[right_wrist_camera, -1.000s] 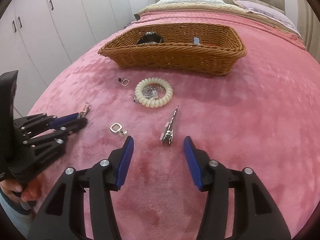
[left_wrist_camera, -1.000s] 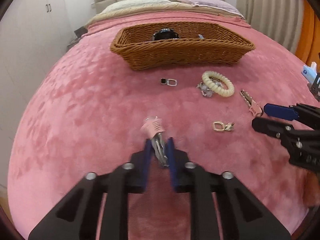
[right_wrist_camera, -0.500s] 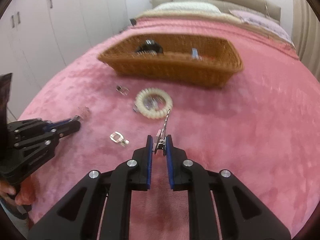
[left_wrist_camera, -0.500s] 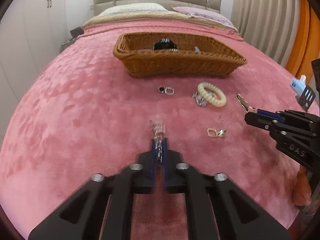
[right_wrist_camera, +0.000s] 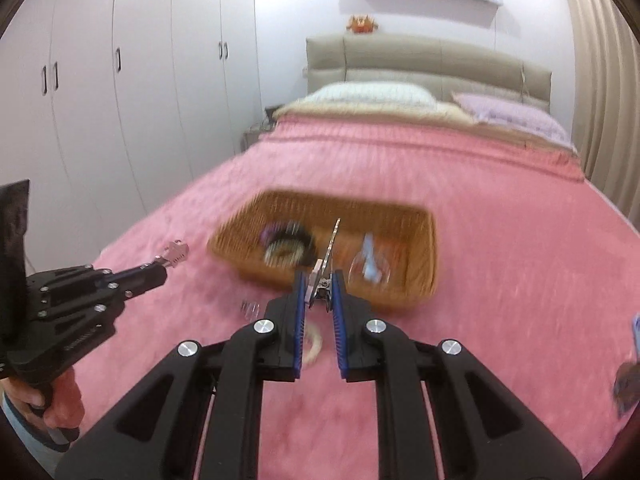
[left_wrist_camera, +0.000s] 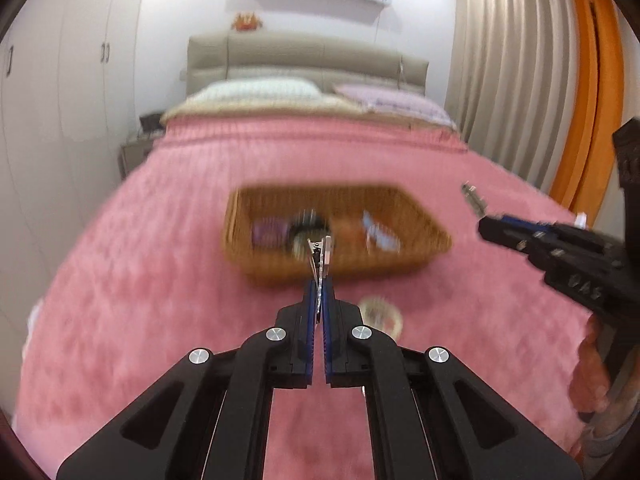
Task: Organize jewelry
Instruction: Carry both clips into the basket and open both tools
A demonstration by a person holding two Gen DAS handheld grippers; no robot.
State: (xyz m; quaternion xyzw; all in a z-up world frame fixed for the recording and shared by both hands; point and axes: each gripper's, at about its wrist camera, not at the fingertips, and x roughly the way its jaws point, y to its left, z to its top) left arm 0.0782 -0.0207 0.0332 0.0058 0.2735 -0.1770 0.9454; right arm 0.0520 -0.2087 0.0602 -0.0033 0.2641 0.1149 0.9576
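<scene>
In the left wrist view my left gripper [left_wrist_camera: 319, 285] is shut on a small metal hair clip [left_wrist_camera: 319, 254] that sticks up in front of the wicker basket [left_wrist_camera: 344, 272]. In the right wrist view my right gripper [right_wrist_camera: 319, 276] is shut on a long silver clip [right_wrist_camera: 331, 246] with a pink end, also held above the blanket before the basket [right_wrist_camera: 380, 300]. Each gripper shows in the other's view: the right gripper [left_wrist_camera: 486, 229] with its clip [left_wrist_camera: 473, 199], and the left gripper [right_wrist_camera: 160, 271] with its pink-topped clip [right_wrist_camera: 175, 254]. The picture is blurred.
A cream spiral hair tie [left_wrist_camera: 380, 314] and a small silver piece [right_wrist_camera: 250, 308] lie on the pink blanket [left_wrist_camera: 160, 320] in front of the basket. The basket holds a black item, a purple one and a blue clip. Pillows and a headboard stand beyond; white wardrobes line the left.
Both grippers closed on their clips and lifted them off the blanket. Both views have risen and tilted up, so the basket now sits lower in frame.
</scene>
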